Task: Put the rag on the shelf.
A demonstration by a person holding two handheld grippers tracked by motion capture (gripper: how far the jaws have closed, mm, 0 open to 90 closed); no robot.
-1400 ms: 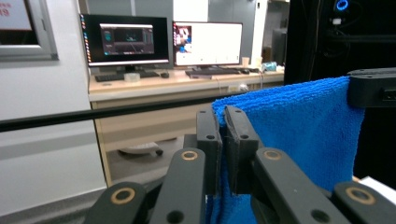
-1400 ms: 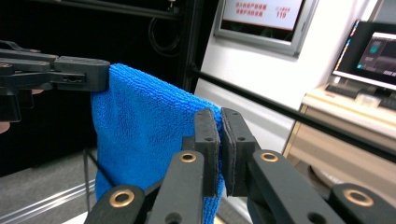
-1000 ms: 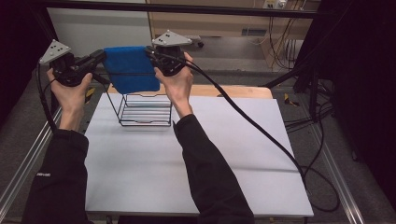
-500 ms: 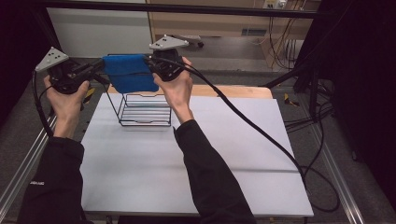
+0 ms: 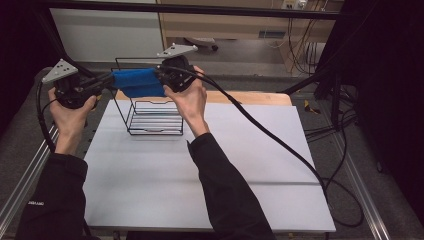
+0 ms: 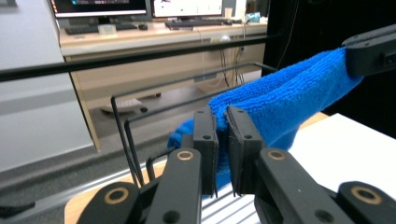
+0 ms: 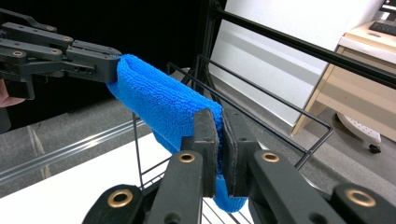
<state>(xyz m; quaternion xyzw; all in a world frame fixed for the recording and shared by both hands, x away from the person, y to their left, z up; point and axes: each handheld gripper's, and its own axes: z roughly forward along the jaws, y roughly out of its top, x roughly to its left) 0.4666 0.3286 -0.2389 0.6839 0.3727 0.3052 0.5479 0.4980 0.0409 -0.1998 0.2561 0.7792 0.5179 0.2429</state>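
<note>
Cloth (image 5: 139,83), blue, terry-like — stretched in the air between two grippers, above the top rails of a black wire rack (image 5: 152,118), folded lengthwise along its span. Not seen touching the rack in the high view.

Left gripper (image 5: 102,84): held in the person's left hand (image 5: 70,112); jaws clenched on one end of the cloth, fabric pinched between the pads in the left gripper view (image 6: 222,140).

Right gripper (image 5: 161,79): held in the right hand (image 5: 189,100); jaws likewise clamped on the opposite end, cloth edge hanging just below them (image 7: 219,154).

Rack: upright at the far left part of a white desk (image 5: 225,165) — open wire frame, slatted base.

Cable (image 5: 270,135): black, trailed from the right gripper across the desk to its right edge.
</note>
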